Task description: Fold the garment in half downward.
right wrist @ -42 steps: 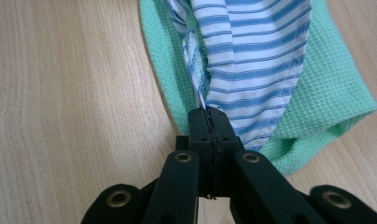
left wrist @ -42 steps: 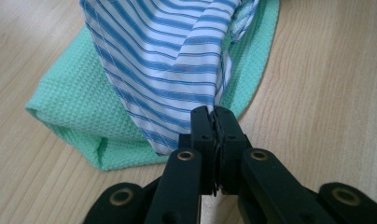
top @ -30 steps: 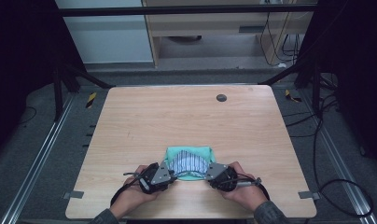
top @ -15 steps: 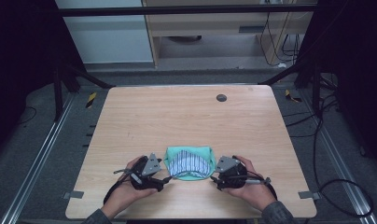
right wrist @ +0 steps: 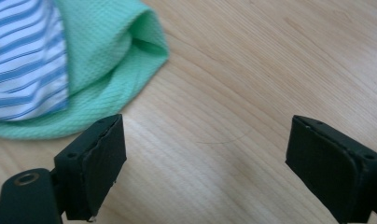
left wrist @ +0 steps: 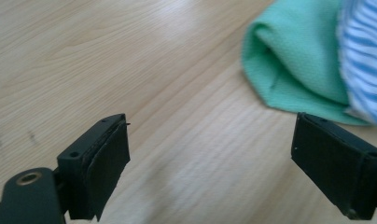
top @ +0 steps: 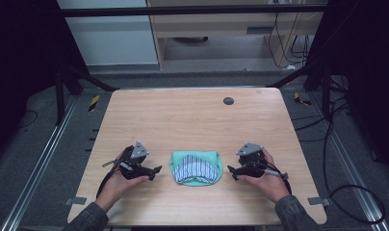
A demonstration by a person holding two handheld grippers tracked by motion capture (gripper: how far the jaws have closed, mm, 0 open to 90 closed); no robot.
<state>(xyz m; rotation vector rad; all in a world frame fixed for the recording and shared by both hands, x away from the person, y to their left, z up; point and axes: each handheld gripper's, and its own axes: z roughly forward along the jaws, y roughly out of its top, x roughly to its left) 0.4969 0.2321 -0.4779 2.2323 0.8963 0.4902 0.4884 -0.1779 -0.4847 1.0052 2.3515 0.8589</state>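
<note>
Right now I have both claws spread and empty, left claw (top: 155,169) and right claw (top: 230,171) flanking the folded green-and-striped cloth (top: 196,167) lying near the desk's (top: 192,115) front edge. Folding looks finished, I judge; next I'd just withdraw clear.

A small dark round disc (top: 228,100) lies on the wooden table (top: 192,120) near its far edge
</note>
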